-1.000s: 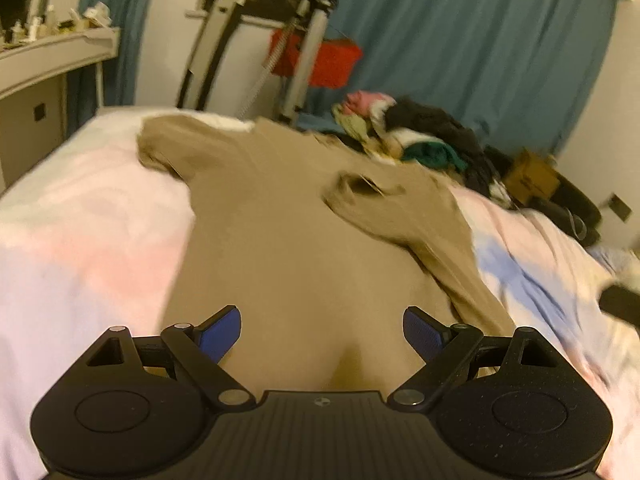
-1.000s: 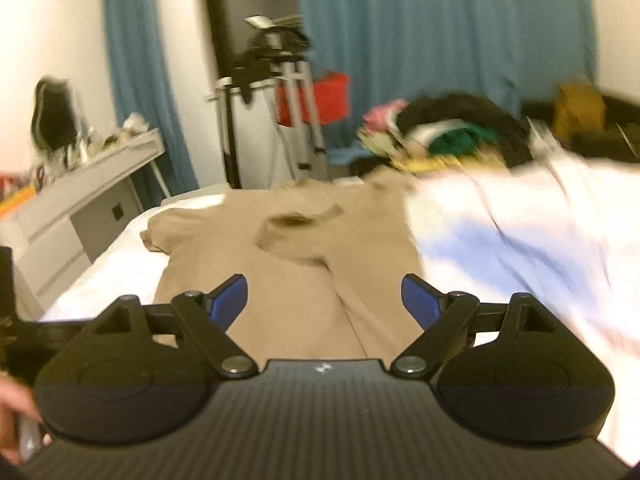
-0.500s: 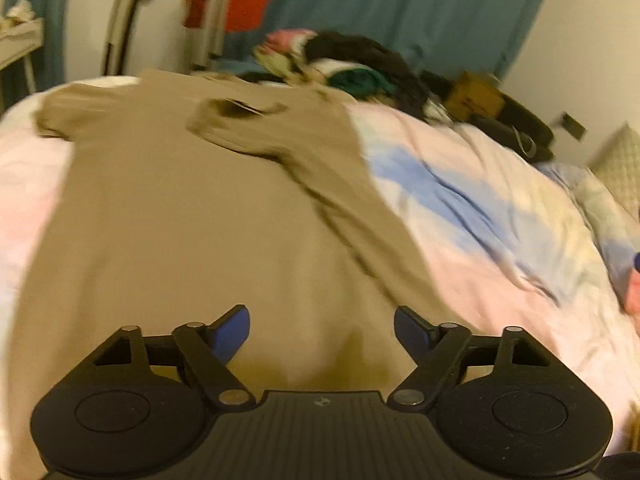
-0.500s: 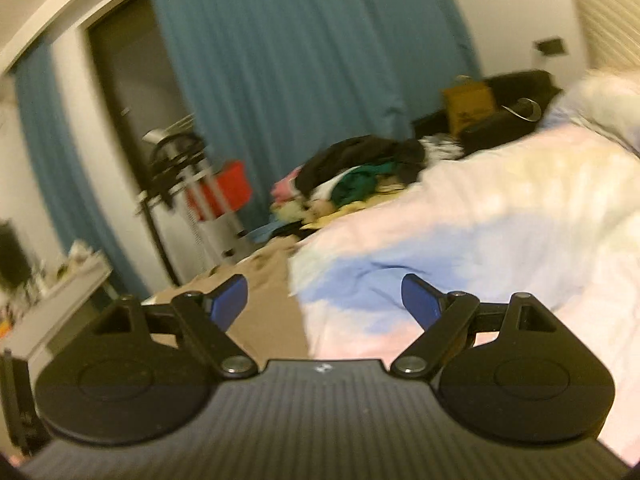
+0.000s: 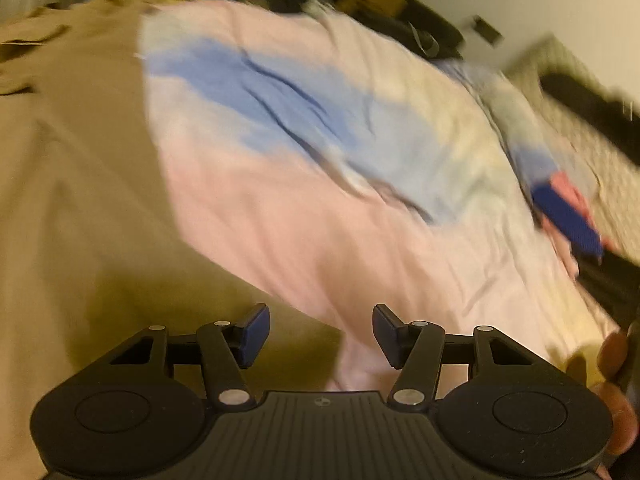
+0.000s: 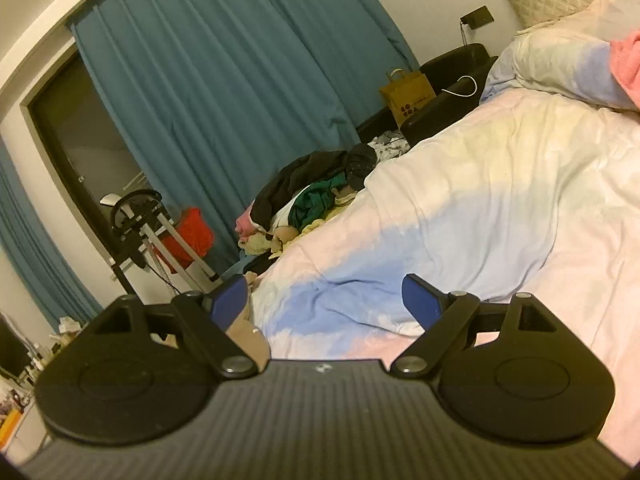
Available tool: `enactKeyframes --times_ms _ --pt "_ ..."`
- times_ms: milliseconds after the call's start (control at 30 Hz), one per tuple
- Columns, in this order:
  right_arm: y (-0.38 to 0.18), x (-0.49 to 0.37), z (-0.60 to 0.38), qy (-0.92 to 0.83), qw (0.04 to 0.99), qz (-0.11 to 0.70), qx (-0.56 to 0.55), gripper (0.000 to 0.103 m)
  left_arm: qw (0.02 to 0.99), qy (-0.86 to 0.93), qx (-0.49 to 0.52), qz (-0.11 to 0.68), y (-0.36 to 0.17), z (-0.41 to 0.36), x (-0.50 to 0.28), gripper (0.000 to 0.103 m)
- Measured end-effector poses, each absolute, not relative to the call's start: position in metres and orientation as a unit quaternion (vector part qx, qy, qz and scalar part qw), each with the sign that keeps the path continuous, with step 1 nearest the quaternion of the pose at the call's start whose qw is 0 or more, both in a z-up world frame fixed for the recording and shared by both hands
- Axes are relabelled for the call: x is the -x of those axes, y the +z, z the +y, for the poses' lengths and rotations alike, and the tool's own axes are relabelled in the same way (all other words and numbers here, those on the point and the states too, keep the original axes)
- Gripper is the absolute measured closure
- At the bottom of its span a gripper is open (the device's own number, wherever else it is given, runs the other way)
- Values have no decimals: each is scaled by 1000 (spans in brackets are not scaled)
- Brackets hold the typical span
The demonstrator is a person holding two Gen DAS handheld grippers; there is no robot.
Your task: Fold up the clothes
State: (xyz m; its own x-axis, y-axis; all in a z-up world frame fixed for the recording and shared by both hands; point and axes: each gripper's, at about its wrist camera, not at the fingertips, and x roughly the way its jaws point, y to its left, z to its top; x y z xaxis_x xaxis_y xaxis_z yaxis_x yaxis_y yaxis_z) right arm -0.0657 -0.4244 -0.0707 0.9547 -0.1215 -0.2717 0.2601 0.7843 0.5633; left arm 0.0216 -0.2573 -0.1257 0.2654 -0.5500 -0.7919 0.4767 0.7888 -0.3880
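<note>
The tan shirt (image 5: 72, 200) lies spread flat on the bed's pastel duvet (image 5: 320, 140), toward the bed's left side in the left wrist view. The left gripper (image 5: 321, 330) hangs over the shirt's right edge, its jaws closing with nothing yet pinched between them. The right gripper (image 6: 324, 300) hovers over bare duvet, jaws spread and empty, with a pile of clothes (image 6: 316, 196) at the bed's far edge.
</note>
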Motion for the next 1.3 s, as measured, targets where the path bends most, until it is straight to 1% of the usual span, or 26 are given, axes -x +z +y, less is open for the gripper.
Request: enactKeyframes --times_ms 33,67,100,167,300,467,600,767,900,1067,1100,1133,1167,1233,1267,1300 --pt "-71 65 -423 -102 938 113 -310 17 792 -328 21 515 -130 -262 -21 66" --pt "-72 63 -423 -102 939 115 -308 17 792 -327 6 515 -134 -264 -21 76" --pt "-72 63 -422 -102 939 117 -307 17 795 -325 -5 513 -136 -265 -20 94" --pt "-73 63 -422 -101 937 120 -311 17 798 -325 -8 507 -138 -261 -17 99" --pt "-73 65 -420 -102 935 122 -318 17 816 -324 21 478 -116 -223 -10 101" --pt "-70 63 -409 -91 939 129 -305 17 819 -327 100 460 -78 -156 5 101" --pt "-68 56 -394 -77 946 147 -279 17 818 -320 154 452 -62 -99 23 101" --pt "-67 47 -372 -60 953 175 -240 17 810 -291 202 466 -75 -46 37 101" --pt "-67 42 -352 -46 958 195 -204 17 812 -242 194 494 -104 -23 38 101" --pt "-67 36 -328 -27 961 214 -173 18 793 -212 165 547 -140 -20 30 103" --pt "-66 33 -323 -20 962 216 -168 18 789 -216 169 549 -140 -19 28 102" --pt "-63 28 -319 -15 962 219 -161 18 789 -219 175 546 -138 -17 27 95" --pt "-60 24 -314 -11 963 221 -155 18 793 -221 175 540 -132 -14 25 89" --pt "-48 13 -309 -10 965 216 -148 18 802 -224 174 525 -121 -8 21 64" --pt "-41 8 -307 -8 966 209 -151 18 807 -226 174 518 -115 -5 19 58" --pt "-34 3 -306 -7 967 201 -156 18 811 -224 174 512 -109 -3 14 47"
